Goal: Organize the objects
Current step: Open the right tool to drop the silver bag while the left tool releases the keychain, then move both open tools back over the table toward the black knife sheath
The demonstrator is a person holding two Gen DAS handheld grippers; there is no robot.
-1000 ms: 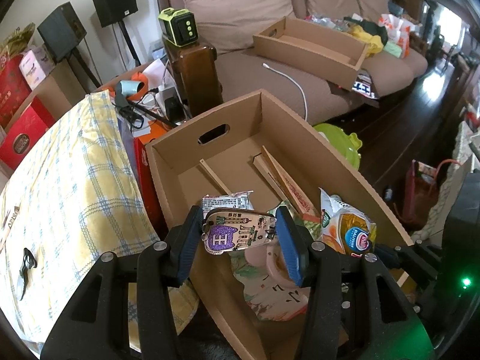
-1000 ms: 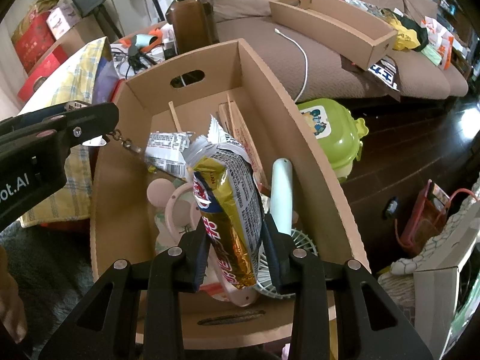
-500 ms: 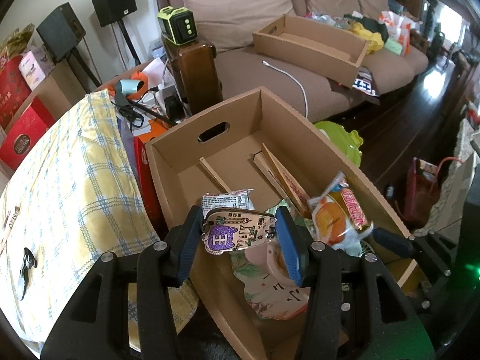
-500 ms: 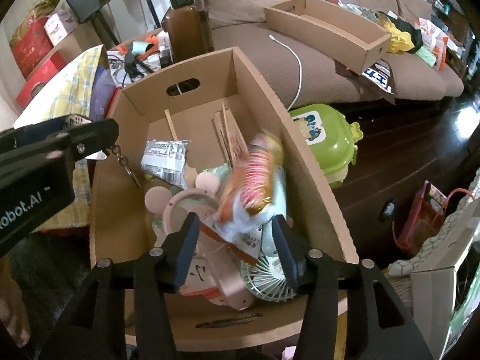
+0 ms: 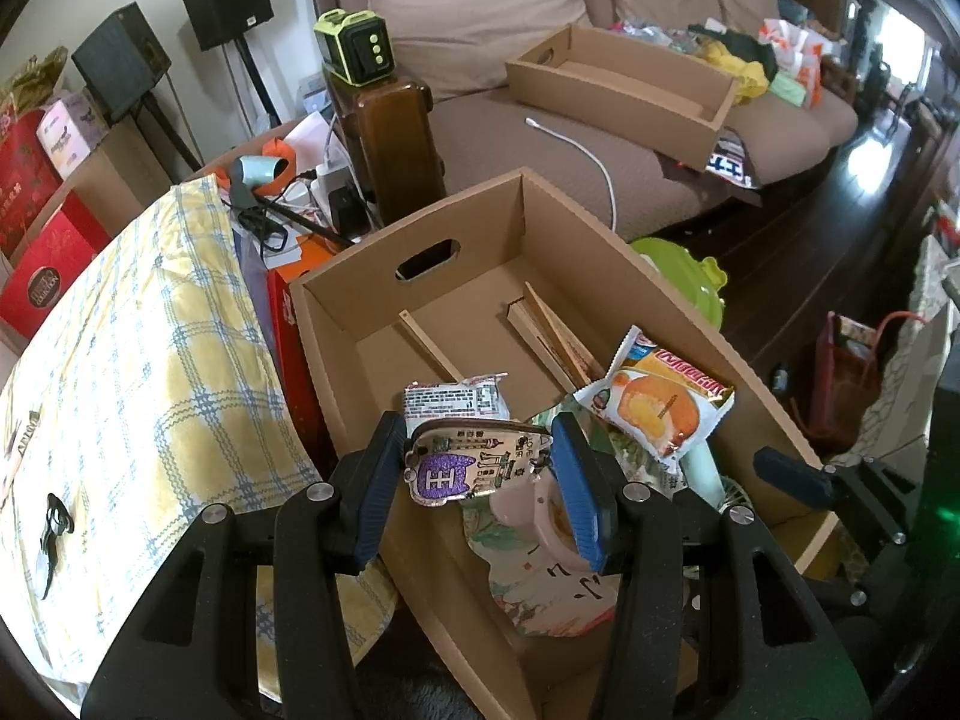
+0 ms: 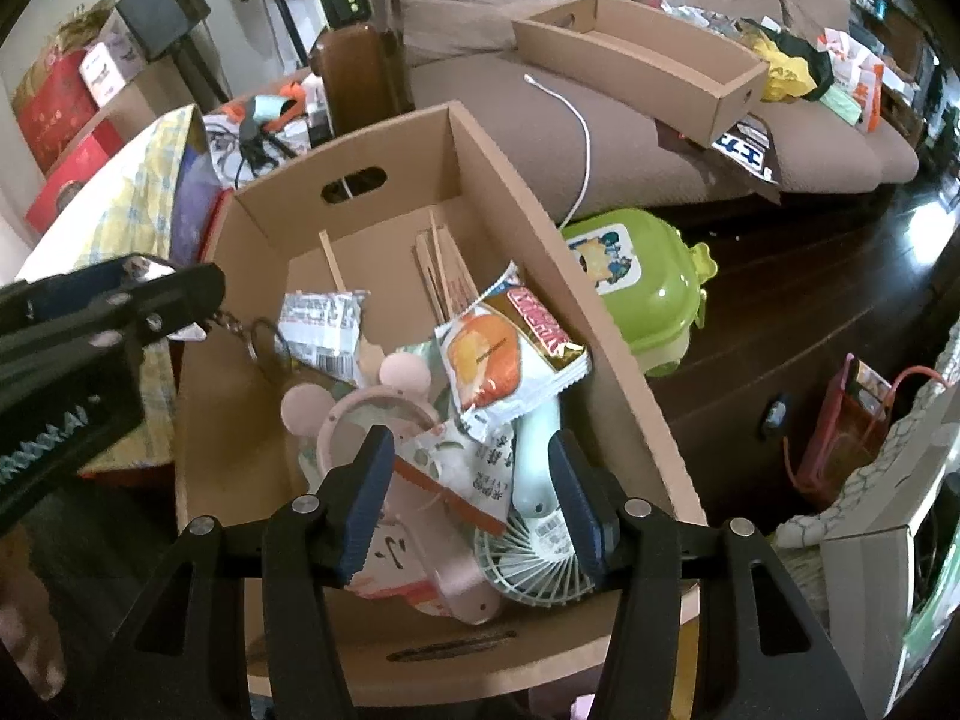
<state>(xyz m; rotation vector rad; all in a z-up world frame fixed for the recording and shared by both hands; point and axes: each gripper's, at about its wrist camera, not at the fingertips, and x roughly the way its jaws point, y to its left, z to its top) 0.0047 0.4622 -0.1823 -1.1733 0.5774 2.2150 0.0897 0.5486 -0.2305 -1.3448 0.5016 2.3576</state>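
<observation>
**Over the open box, one gripper loaded and one empty**

Between the blue pads of my left gripper (image 5: 480, 471) I hold a flat keychain tag with a purple emblem (image 5: 474, 468); both pads press on its ends, and its metal ring hangs under the jaws in the right wrist view. Just below and ahead of it is the brown cardboard box with a handle slot (image 5: 336, 324). My right gripper (image 6: 474, 492) has just been opening and now stands apart, with nothing gripped. Ahead of its fingertips, the orange and white snack packet (image 6: 510, 360) lies free inside the box, on the pale handheld fan (image 6: 534, 480) and beside the pink round-eared fan (image 6: 360, 414). Thin wooden sticks (image 6: 438, 276) rest further ahead on the box floor.
</observation>
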